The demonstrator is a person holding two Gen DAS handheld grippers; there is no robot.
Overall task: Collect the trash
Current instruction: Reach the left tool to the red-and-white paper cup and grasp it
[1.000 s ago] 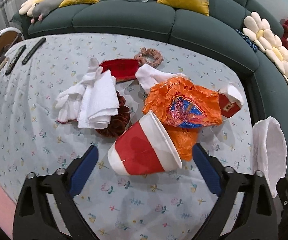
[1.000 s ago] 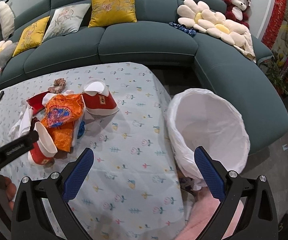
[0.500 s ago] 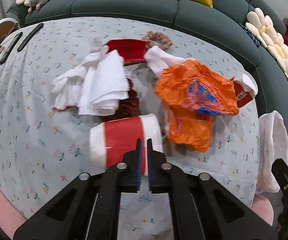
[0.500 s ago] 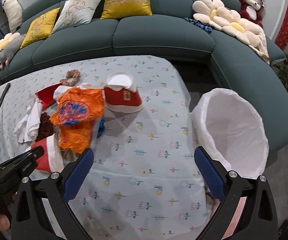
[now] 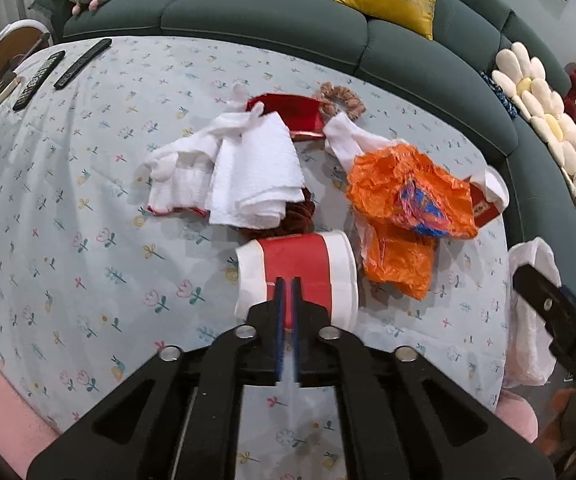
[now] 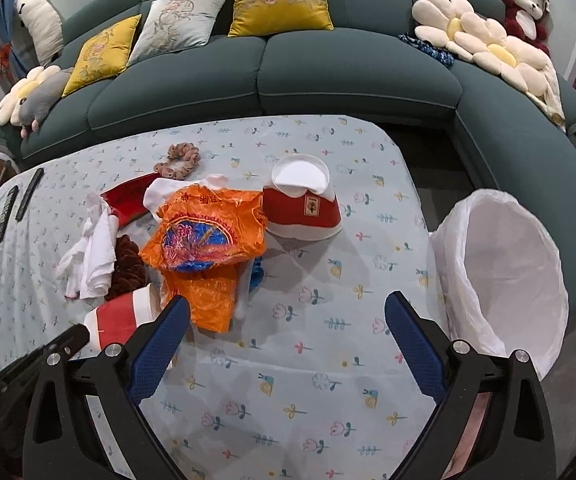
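At the bottom centre of my left view, the left gripper point(image 5: 286, 292) has a narrow gap that is widening, its blue pads over the smooth red-and-white paper cup point(image 5: 300, 276) lying on its side; whether they pinch its wall I cannot tell. My right gripper point(image 6: 285, 322) stands wide apart over the floral tablecloth point(image 6: 308, 360), empty. Beyond lie a crinkled orange plastic bag point(image 5: 404, 196) and soft white cloths point(image 5: 247, 168). The white-lined bin point(image 6: 504, 276) gapes at right.
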